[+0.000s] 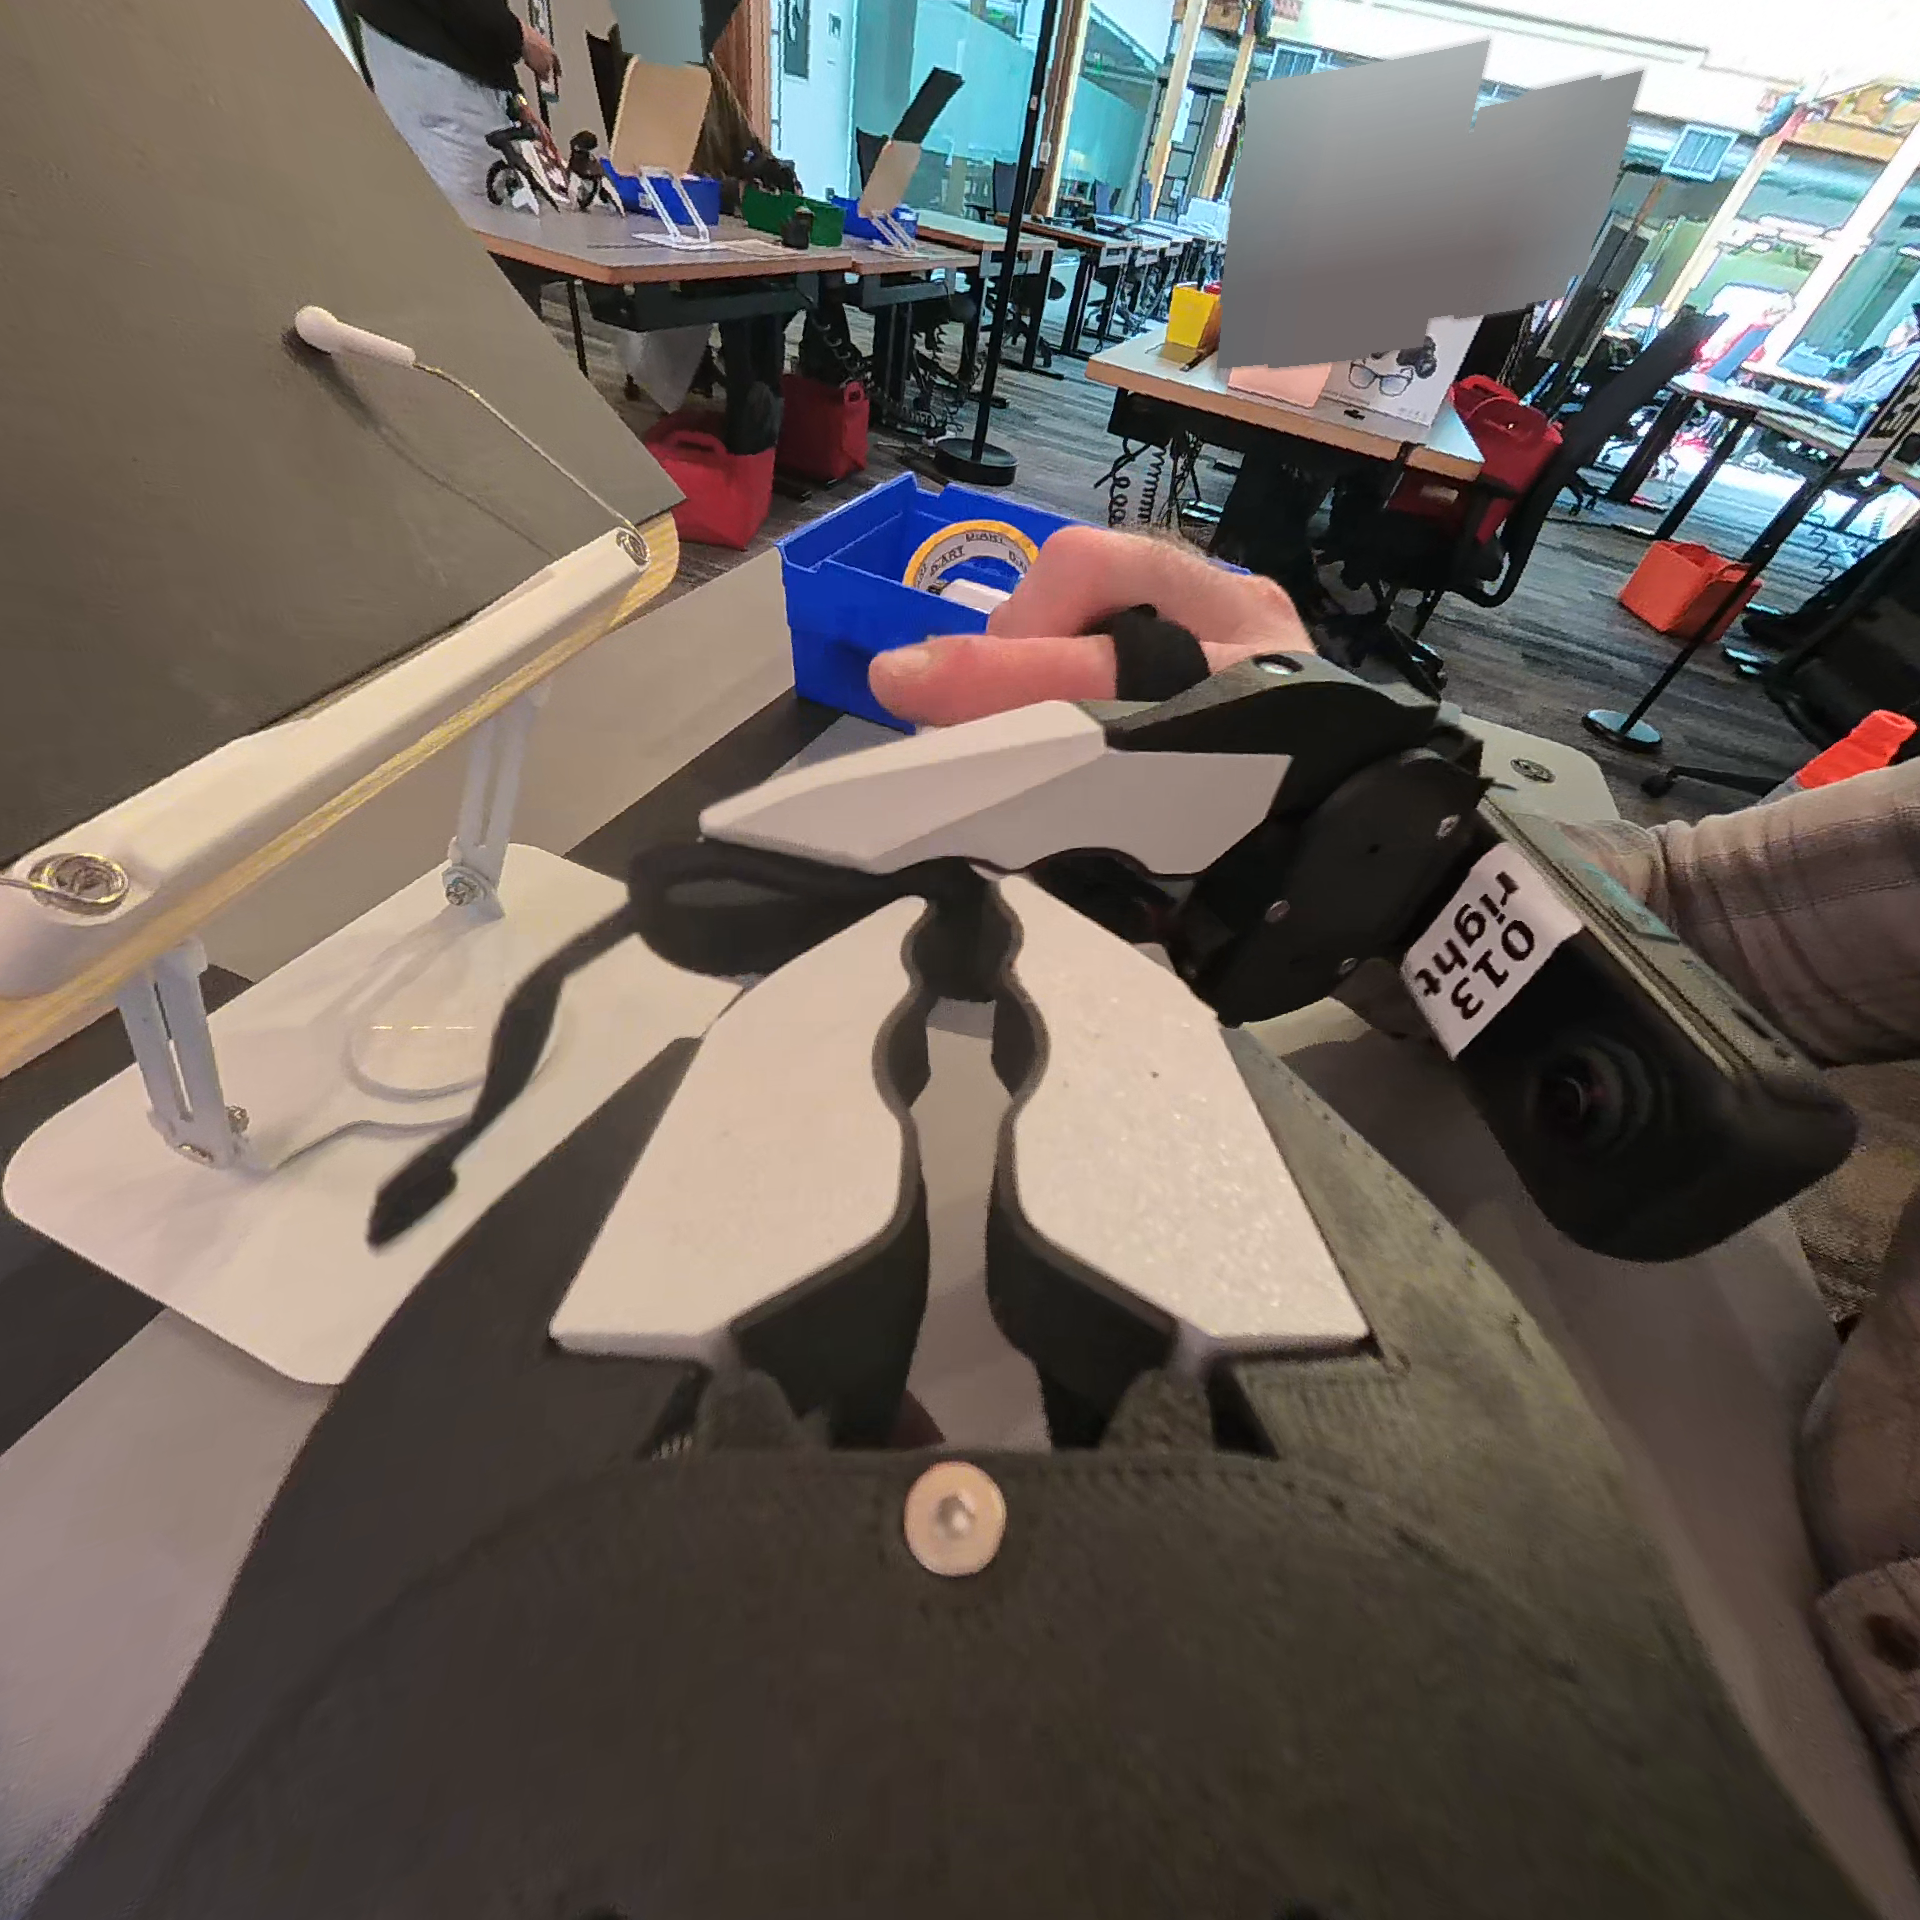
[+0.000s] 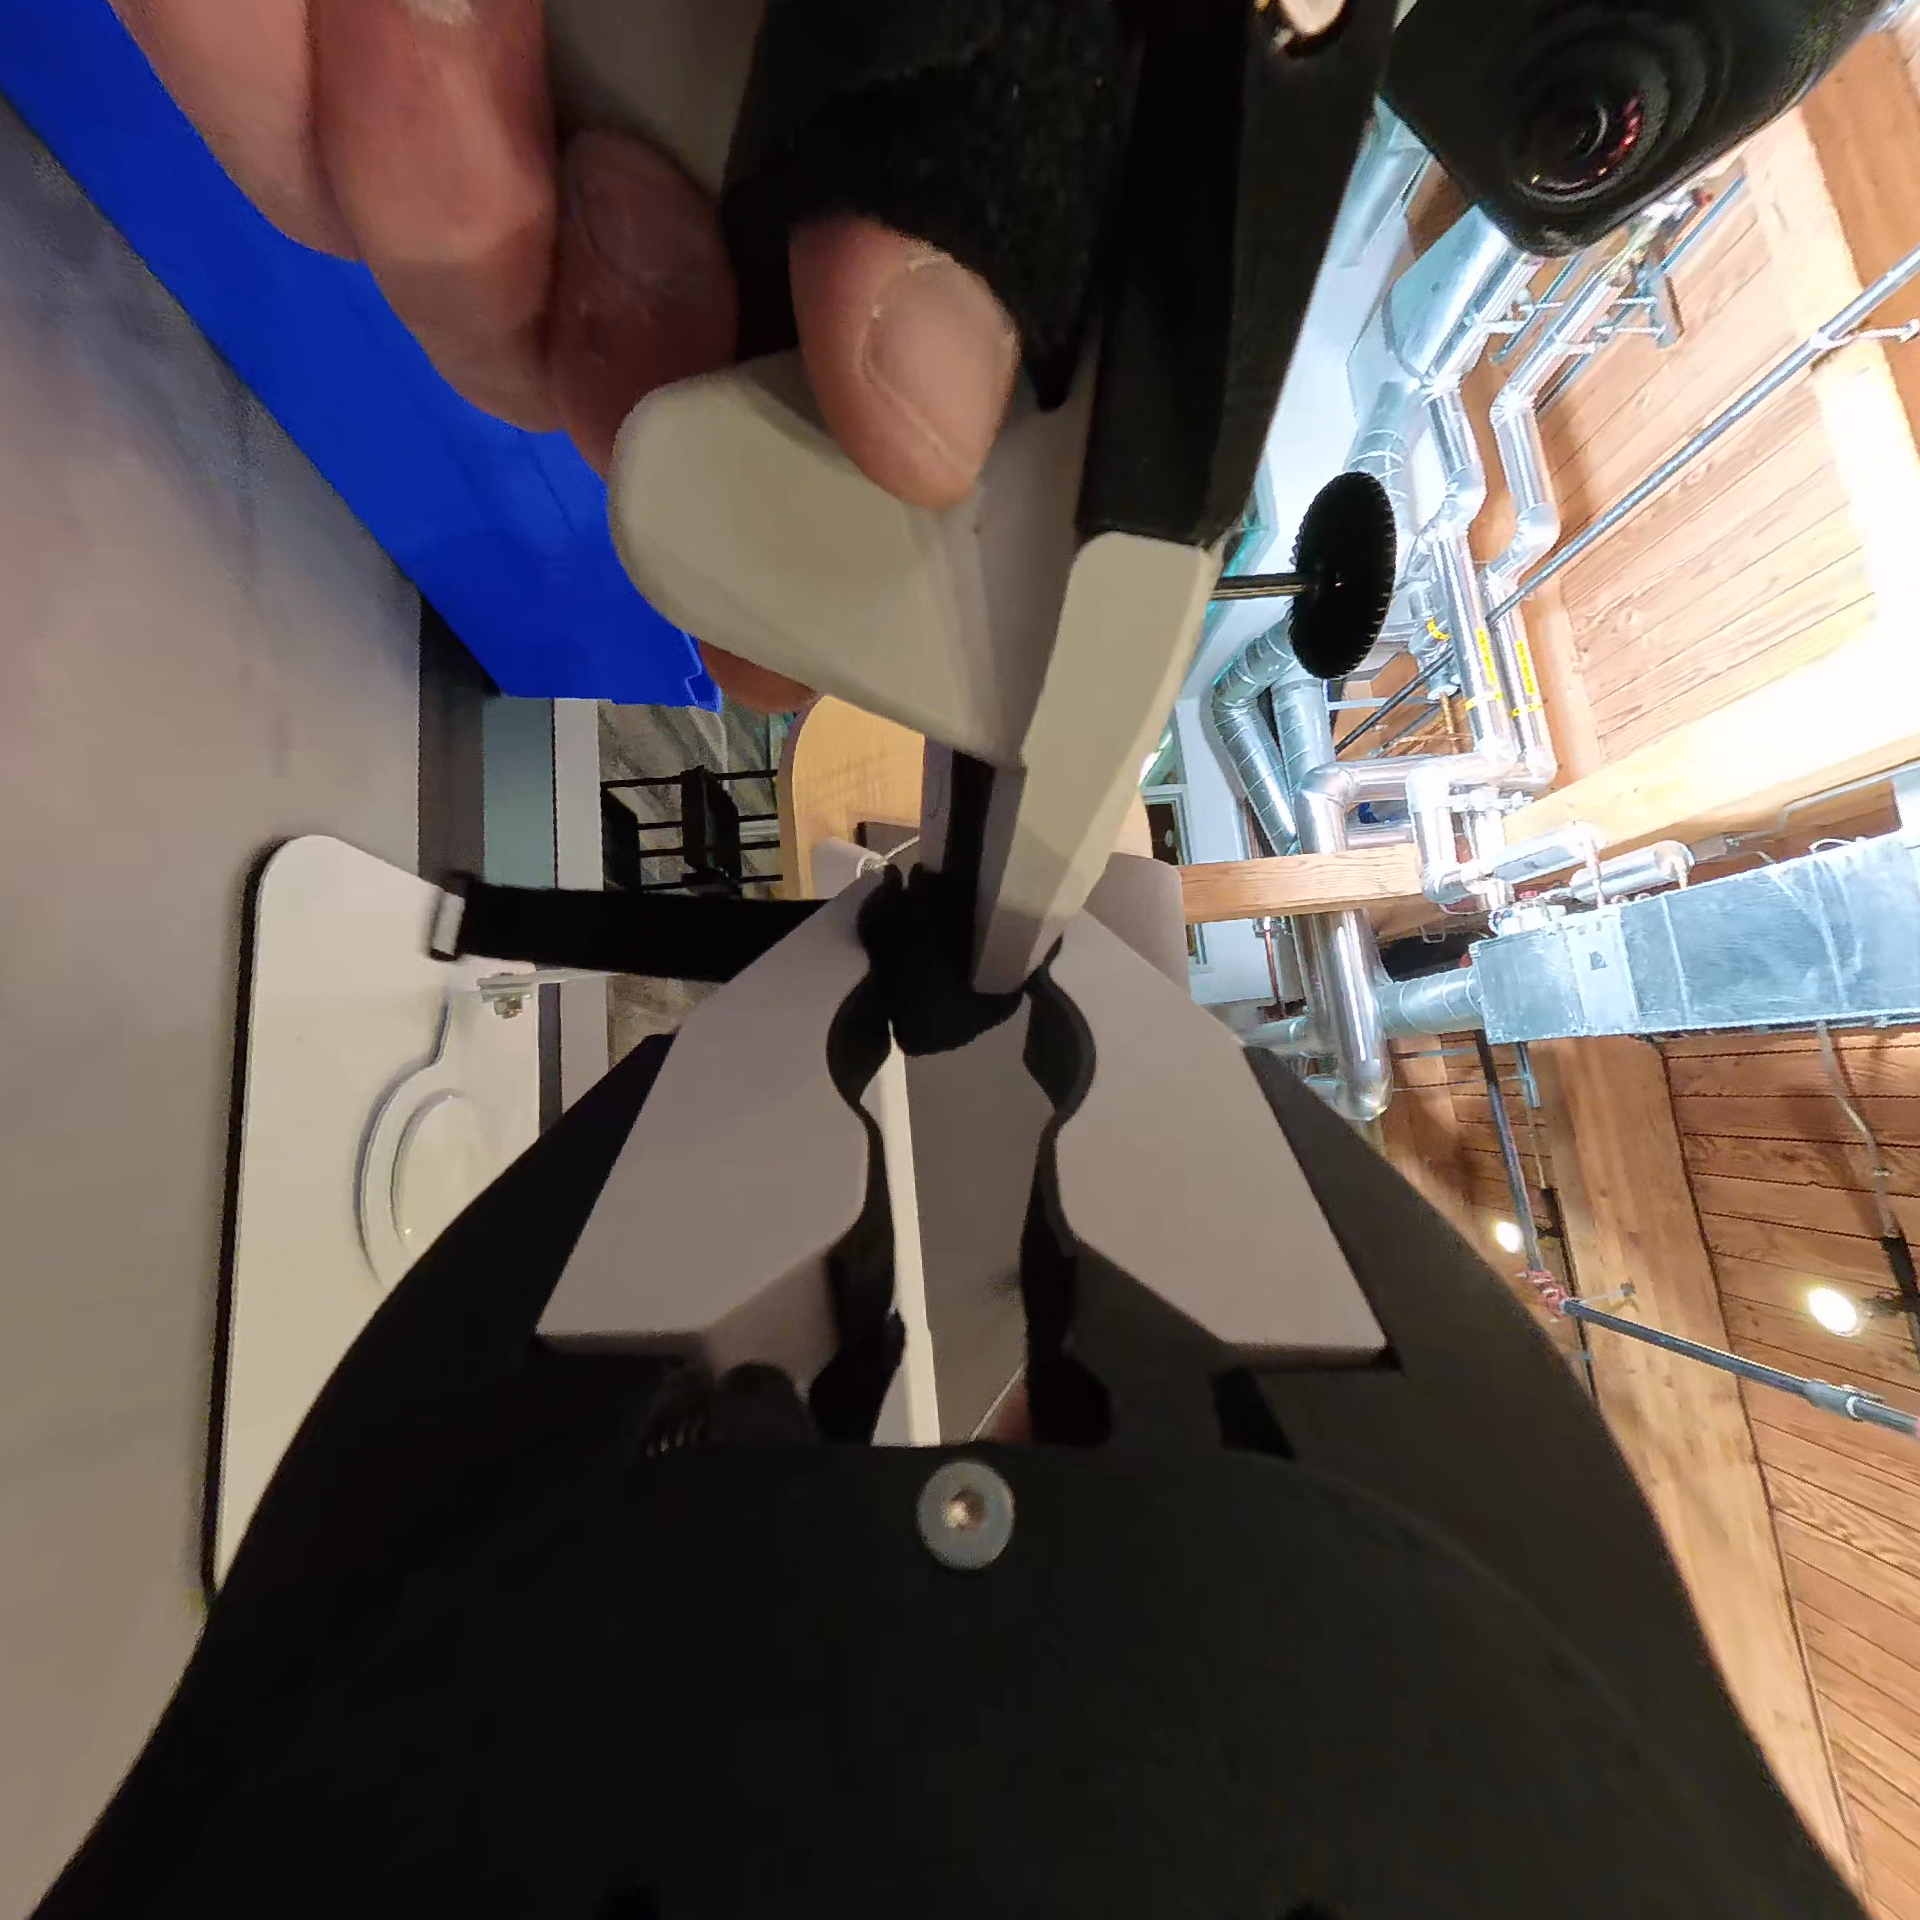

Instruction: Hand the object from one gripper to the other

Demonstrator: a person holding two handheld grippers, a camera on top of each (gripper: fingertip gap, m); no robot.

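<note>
Two grippers meet tip to tip, left gripper [image 1: 961, 961] jaws pinching a bunched black strap [image 1: 665, 914], right gripper [image 2: 940, 997] jaws pinching the same bunch, strap tail trailing left over a white stand base [image 1: 156, 1226], blue bin [image 1: 862, 613] beyond the jaws on the surface [image 1: 125, 1558].

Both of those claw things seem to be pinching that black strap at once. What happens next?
Probably one lets go. The left gripper and the right gripper both have their jaws shut on the black strap, whose tail dangles free. Which one should release, the pictures do not show.
</note>
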